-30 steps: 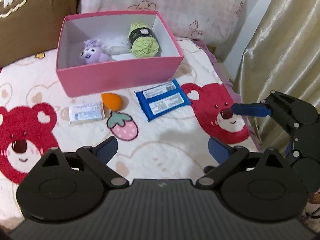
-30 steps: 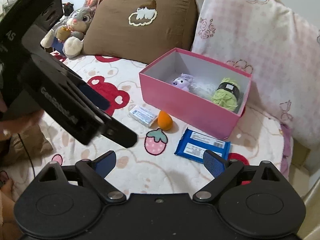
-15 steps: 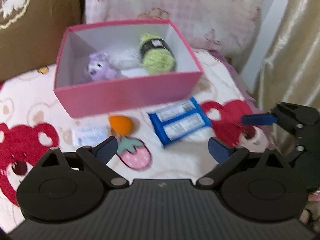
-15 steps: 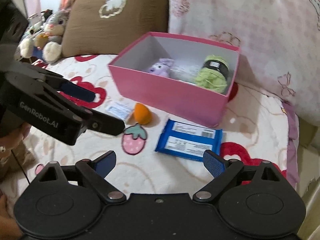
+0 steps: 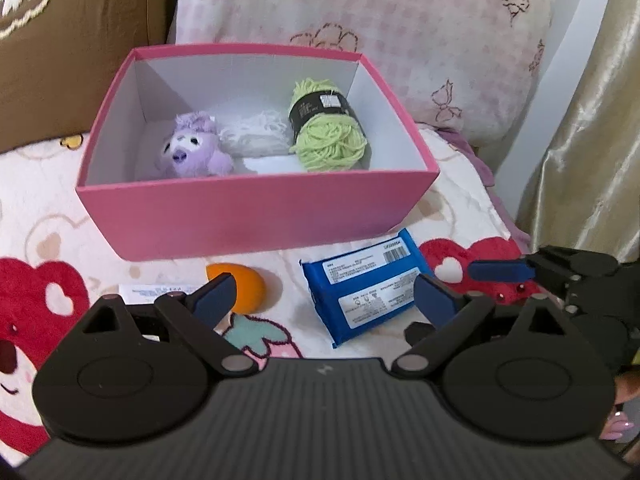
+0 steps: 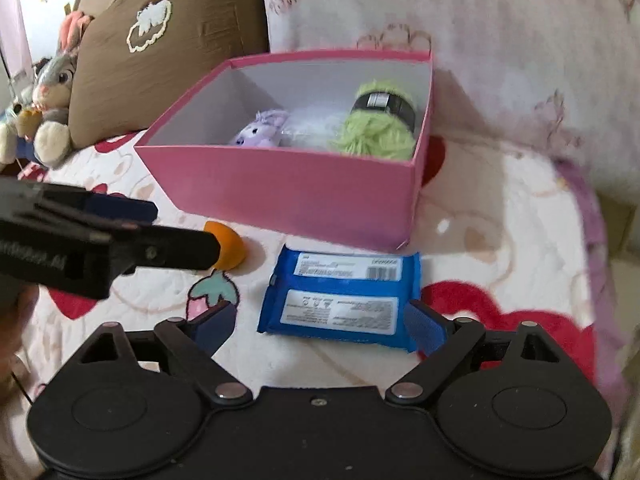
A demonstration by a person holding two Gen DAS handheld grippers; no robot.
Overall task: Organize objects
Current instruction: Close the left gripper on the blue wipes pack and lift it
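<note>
A pink box on the bed holds a purple plush, white fluff and green yarn. In front of it lie an orange sponge, a blue wipes pack and a white packet, half hidden by my finger. My left gripper hovers low over the sponge and pack; its jaws are closing and grip nothing. My right gripper straddles the near edge of the blue pack. Its jaws are closing too, and the pads are not pressing on the pack.
A brown pillow and a pink floral pillow stand behind the box. A gold curtain hangs at the right bed edge. A plush rabbit sits far left. The blanket carries red bear and strawberry prints.
Both grippers have come forward and down toward the items in front of the box. The right gripper now frames the blue pack. Both pairs of jaws have narrowed slightly.
</note>
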